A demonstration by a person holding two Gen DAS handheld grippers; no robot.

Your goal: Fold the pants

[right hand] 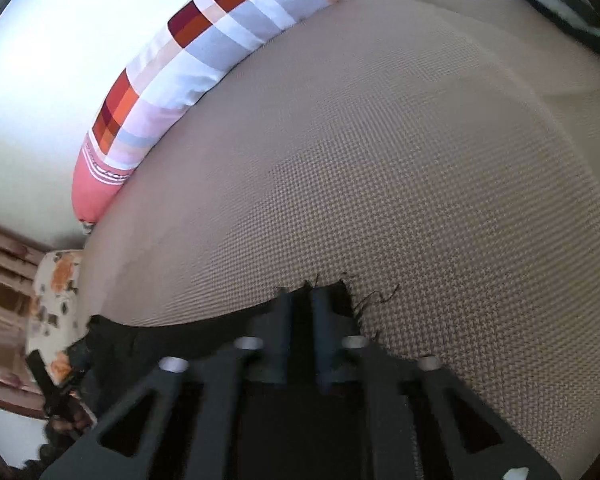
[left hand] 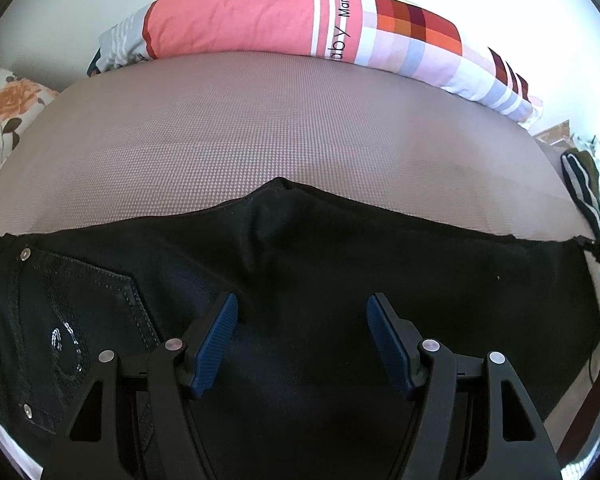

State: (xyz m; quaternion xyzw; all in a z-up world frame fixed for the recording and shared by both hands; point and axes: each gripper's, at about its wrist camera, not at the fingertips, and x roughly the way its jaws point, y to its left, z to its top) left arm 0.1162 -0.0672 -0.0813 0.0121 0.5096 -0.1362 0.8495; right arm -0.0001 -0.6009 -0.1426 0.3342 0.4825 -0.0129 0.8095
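Pants (left hand: 300, 280) lie lengthwise across the bed (left hand: 260, 128), frayed hem clamped in the right tongs (right hand: 300, 312), while the left tongs (left hand: 302, 320) hover apart over the middle.

1. We see the right gripper (right hand: 300, 300) clamped on the frayed edge of the black pants (right hand: 180, 336).
2. The pants lie on a tan mattress (right hand: 400, 160).
3. A checked pillow (right hand: 204, 68) lies along its far edge.
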